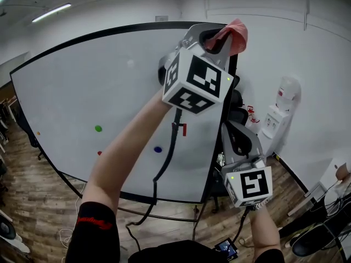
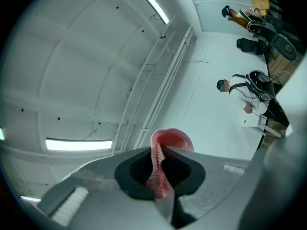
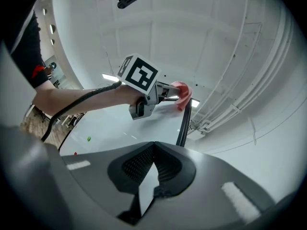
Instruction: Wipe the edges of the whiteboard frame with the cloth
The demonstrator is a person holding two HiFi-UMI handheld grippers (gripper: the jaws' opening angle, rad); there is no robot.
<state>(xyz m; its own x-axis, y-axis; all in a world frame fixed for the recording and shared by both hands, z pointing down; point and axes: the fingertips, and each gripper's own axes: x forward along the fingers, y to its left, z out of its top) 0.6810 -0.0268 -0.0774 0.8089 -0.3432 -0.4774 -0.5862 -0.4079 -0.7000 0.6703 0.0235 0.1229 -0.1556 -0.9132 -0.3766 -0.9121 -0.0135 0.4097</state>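
A large whiteboard with a black frame stands on a wheeled stand. My left gripper is raised to the board's top right corner, shut on a pink cloth that rests against the frame's corner. The cloth is pinched between the jaws, seen against ceiling and wall. My right gripper hangs lower by the board's right edge, shut and holding nothing. In the right gripper view the left gripper and the cloth sit at the top of the frame's right edge.
Coloured magnets dot the board, and a red marker hangs near its right side. A water dispenser stands against the wall at right. A black cable trails from the left gripper. Wooden floor lies below.
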